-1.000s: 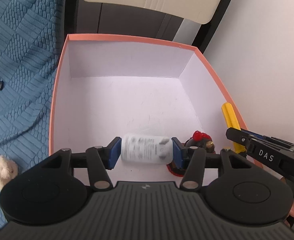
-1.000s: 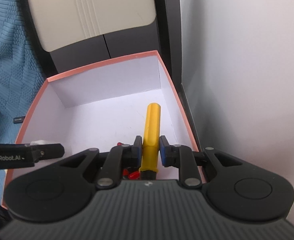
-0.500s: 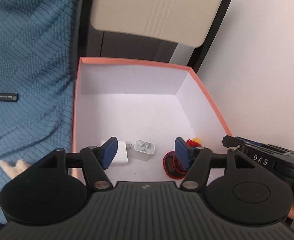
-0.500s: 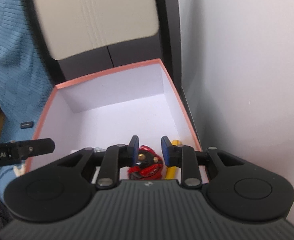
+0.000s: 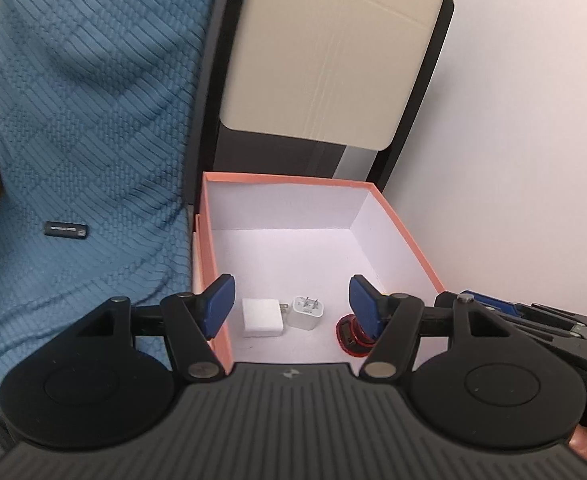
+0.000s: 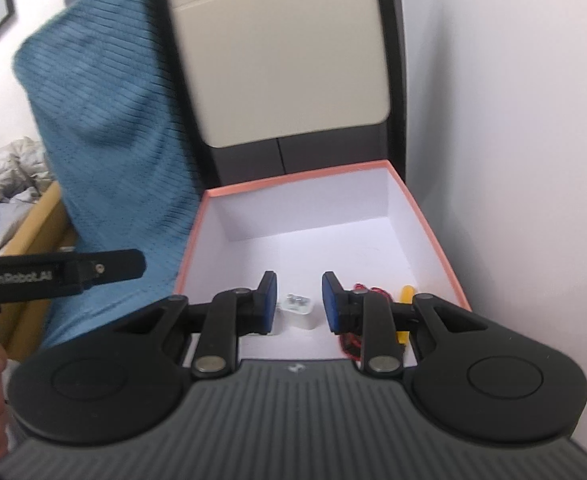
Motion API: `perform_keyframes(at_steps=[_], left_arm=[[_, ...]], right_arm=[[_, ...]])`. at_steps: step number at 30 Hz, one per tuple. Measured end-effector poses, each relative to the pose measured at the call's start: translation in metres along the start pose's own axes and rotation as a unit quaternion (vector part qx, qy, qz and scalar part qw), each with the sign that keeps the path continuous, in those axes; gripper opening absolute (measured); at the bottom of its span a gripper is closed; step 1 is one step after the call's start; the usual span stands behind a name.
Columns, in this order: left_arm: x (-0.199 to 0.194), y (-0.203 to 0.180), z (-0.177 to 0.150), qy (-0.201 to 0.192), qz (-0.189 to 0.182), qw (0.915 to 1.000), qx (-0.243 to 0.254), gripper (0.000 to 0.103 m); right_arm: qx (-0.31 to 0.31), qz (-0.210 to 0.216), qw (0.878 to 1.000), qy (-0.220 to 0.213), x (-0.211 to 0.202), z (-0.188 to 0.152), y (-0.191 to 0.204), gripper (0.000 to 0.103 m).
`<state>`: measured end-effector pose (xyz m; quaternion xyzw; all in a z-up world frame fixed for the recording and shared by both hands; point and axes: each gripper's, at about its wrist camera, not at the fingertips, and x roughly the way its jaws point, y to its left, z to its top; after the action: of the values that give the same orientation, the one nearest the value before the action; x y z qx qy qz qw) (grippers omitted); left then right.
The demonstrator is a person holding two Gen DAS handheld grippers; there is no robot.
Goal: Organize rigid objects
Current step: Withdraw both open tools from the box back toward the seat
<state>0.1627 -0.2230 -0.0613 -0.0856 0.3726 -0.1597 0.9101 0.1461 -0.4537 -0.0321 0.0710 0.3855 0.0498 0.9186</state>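
A salmon-rimmed white box [image 5: 285,178] [image 6: 293,184] holds two white plug adapters [image 5: 262,317] [image 5: 307,312], a red and black object [image 5: 351,336] and a yellow tool [image 6: 406,295]. One adapter also shows in the right wrist view [image 6: 298,310]. My left gripper [image 5: 289,300] is open and empty above the box's near edge. My right gripper [image 6: 296,300] is open and empty, also above the near edge. The red object [image 6: 351,342] is partly hidden behind my right finger.
A blue textured blanket [image 5: 85,140] lies left of the box with a small black stick [image 5: 66,229] on it. A beige and black chair back [image 5: 325,60] stands behind the box. A white wall [image 5: 525,160] is close on the right.
Both grippers opened and let go: the white adapter and the yellow tool now lie in the box. Both grippers pulled back and up from the box.
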Motion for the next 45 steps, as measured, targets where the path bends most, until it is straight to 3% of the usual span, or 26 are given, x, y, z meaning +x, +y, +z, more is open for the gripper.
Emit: perform_keyframes(at_steps=[15,20,33,42,45], left_arm=[[-0.086,0.05,-0.029,-0.027,0.008,0.9995,-0.015,0.072],[-0.107,0.071,-0.04,-0.046,0.031,0.9979,-0.032,0.072],[-0.144,0.107,-0.064,-0.044,0.039,0.998,-0.022,0.076],[-0.149,0.132,-0.079,-0.033,0.045,0.9978,-0.036,0.077],[-0.148,0.141,-0.081,-0.033,0.047,0.9972,-0.047,0.083]], right_arm=[[-0.02,0.024,0.999,-0.021,-0.07,-0.036,0.073,0.028],[-0.032,0.037,0.998,-0.032,-0.084,-0.051,0.095,0.028],[-0.042,0.057,0.997,-0.017,-0.096,-0.087,0.138,0.028],[-0.059,0.074,0.996,-0.001,-0.091,-0.106,0.166,0.028],[-0.06,0.075,0.995,0.003,-0.086,-0.109,0.17,0.028]])
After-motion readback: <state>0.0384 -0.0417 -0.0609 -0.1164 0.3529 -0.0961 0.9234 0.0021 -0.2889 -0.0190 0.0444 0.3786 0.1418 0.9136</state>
